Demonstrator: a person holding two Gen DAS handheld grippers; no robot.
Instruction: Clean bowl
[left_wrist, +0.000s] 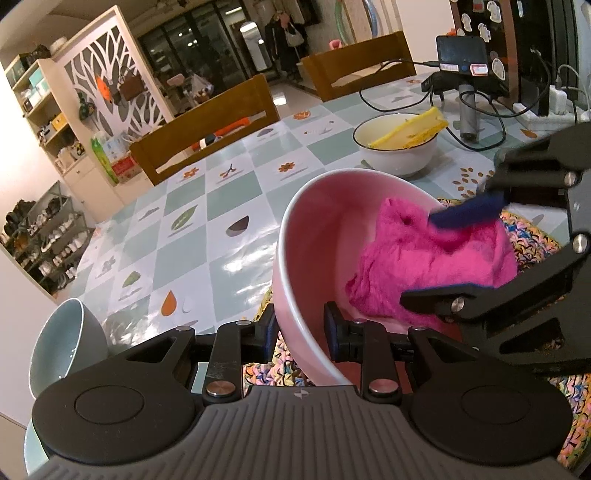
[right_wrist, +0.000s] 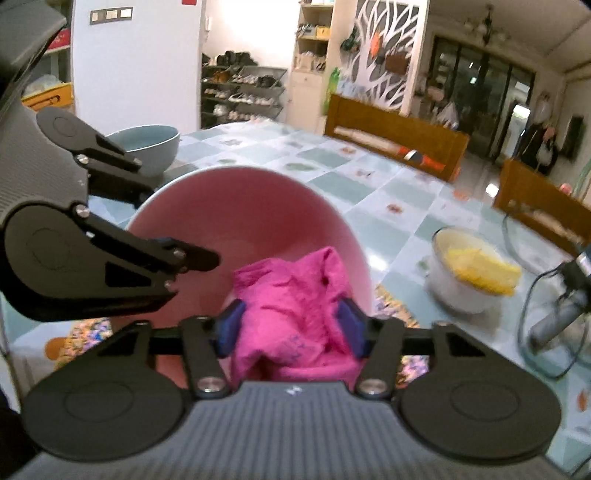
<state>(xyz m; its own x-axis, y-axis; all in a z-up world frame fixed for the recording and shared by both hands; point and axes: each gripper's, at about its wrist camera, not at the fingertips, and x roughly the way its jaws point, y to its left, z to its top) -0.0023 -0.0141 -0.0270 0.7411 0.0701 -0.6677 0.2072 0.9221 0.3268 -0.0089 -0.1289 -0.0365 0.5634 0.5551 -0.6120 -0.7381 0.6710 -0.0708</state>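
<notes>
A pink bowl (left_wrist: 314, 236) is tipped on its side over a colourful woven mat (left_wrist: 532, 236). My left gripper (left_wrist: 300, 336) is shut on the bowl's near rim, one pad outside and one inside. My right gripper (right_wrist: 291, 325) is shut on a magenta cloth (right_wrist: 295, 306) and presses it inside the pink bowl (right_wrist: 229, 221). In the left wrist view the right gripper (left_wrist: 439, 254) comes in from the right with the magenta cloth (left_wrist: 424, 258) between its blue pads. The left gripper's black fingers (right_wrist: 166, 254) show at the left of the right wrist view.
A white bowl (left_wrist: 397, 155) holding a yellow cloth (left_wrist: 413, 129) stands farther back on the checked tablecloth (left_wrist: 177, 236). A grey-blue bowl (left_wrist: 62, 343) sits at the near left. Cables, a metal cylinder (left_wrist: 468, 110) and electronics lie at the back right. Wooden chairs (left_wrist: 207, 125) line the far side.
</notes>
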